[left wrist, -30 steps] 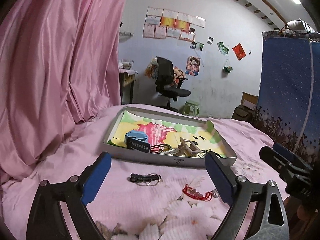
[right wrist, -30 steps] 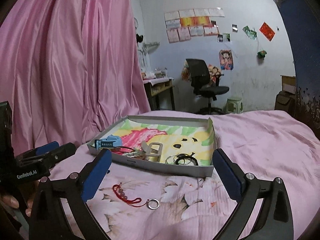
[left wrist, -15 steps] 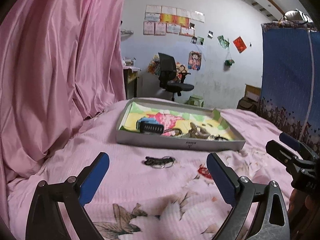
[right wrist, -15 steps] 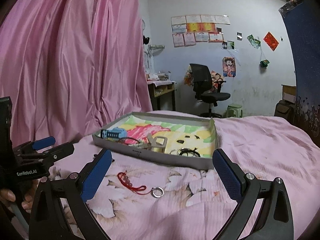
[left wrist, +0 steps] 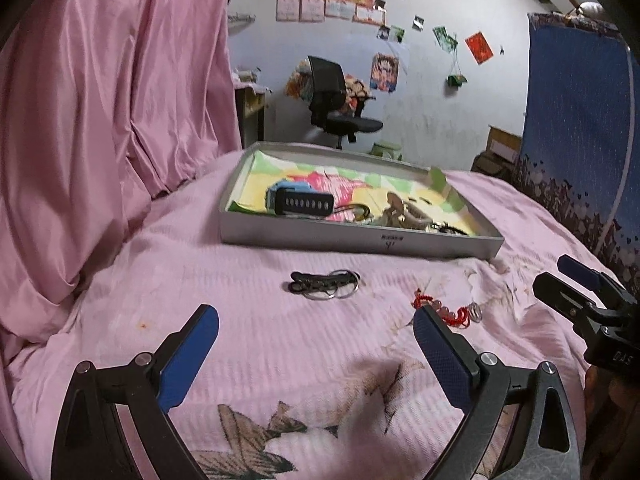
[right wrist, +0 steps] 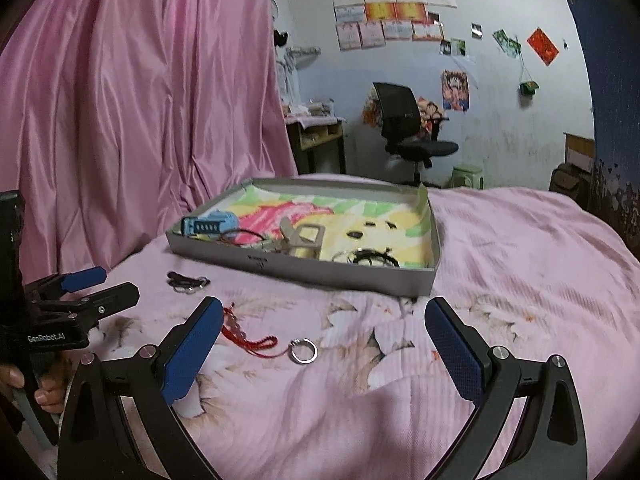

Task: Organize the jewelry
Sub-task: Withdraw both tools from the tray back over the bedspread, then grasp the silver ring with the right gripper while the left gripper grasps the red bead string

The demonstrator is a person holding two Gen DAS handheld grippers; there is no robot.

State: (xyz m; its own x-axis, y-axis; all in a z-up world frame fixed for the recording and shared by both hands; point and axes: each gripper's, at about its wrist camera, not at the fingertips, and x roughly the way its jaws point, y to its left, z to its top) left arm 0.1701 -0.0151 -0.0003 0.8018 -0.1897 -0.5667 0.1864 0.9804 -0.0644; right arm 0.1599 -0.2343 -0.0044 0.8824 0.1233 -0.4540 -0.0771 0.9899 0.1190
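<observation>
A pink bedspread carries a shallow grey tray holding a blue watch and bangles. Before it lie a black hair clip with rings and a red beaded cord with ring. Left gripper and right gripper both gape wide, holding nothing.

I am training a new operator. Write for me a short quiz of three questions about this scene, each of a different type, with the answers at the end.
1. True or false: the left gripper is shut on a piece of jewelry.
2. Multiple choice: the red beaded cord lies (A) inside the tray, (B) on the pink bedspread in front of the tray, (C) between the right gripper's fingers.
3. Fill in: besides the red cord, the piece still outside the tray is the ____ with metal rings.

Key: 1. False, both grippers are open and hold nothing. 2. B. 3. Black clip bundle.
</observation>
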